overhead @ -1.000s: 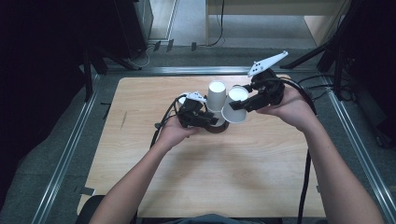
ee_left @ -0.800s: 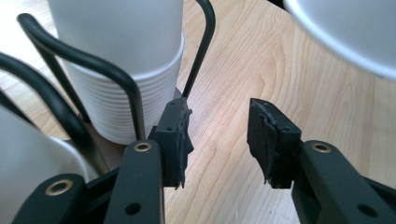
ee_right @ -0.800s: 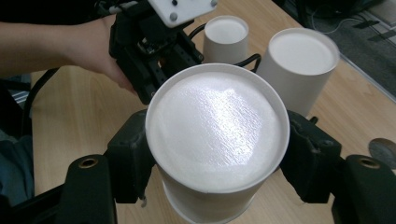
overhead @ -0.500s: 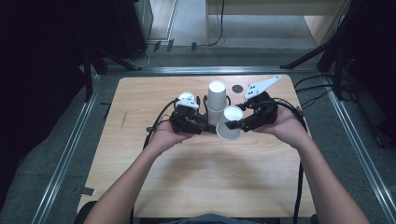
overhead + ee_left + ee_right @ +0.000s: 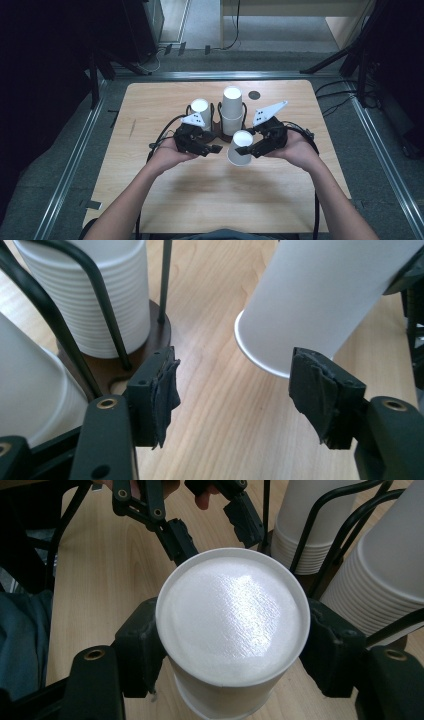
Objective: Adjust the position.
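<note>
Near the table's (image 5: pixel 150 200) middle, just at 6 o'clock from the wire cup rack (image 5: pixel 218 131) — a single paper cup (image 5: pixel 240 148) upside down, tilted, pinched on both sides by the right gripper (image 5: pixel 248 150). At 9 o'clock from that cup, close but apart, the left gripper (image 5: pixel 216 148) spread wide with nothing between the pads, having just been opening. In the rack, a tall cup stack (image 5: pixel 231 111) at 12 o'clock and a second stack (image 5: pixel 200 112) at 10 o'clock — both bottoms up. Past the tall stack, at 1 o'clock, a small dark disc (image 5: pixel 254 94).
</note>
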`<state>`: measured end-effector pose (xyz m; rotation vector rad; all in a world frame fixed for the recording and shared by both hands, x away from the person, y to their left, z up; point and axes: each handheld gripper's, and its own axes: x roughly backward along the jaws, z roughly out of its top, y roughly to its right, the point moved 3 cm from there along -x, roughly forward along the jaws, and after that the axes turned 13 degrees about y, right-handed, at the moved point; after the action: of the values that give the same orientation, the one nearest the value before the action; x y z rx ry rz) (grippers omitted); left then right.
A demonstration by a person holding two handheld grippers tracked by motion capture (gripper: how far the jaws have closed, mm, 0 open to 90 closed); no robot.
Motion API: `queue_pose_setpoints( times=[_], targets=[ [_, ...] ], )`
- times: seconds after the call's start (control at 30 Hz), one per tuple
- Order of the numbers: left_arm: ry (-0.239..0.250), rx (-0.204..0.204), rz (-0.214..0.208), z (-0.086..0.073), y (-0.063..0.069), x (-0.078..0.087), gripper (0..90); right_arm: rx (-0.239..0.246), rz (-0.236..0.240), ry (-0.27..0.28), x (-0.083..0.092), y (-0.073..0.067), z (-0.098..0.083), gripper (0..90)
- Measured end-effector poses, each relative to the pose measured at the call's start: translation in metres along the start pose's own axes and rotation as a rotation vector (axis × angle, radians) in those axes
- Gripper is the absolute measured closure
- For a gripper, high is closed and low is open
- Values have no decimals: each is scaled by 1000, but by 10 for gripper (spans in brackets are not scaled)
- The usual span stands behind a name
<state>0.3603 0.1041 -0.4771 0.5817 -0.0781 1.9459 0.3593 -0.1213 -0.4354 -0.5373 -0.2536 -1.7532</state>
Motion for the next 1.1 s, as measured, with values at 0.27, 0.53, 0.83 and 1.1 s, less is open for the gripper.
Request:
queue_pose_setpoints(
  times=[0.27,0.53,0.83,1.1],
  targets=[
    [-29,39,-63,-10,-3,2,221,-2,16,-30,-10,-2,-6,328],
    [6,51,-115,-11,-1,1,107,-17,22,-9,-18,-1,-13,328],
    [-17,28,-148,-15,3,-9,92,-24,33,29,-22,-2,-11,328],
    [-19,8,-154,-17,4,-13,92,-21,49,66,-27,-5,-6,328]
  ],
)
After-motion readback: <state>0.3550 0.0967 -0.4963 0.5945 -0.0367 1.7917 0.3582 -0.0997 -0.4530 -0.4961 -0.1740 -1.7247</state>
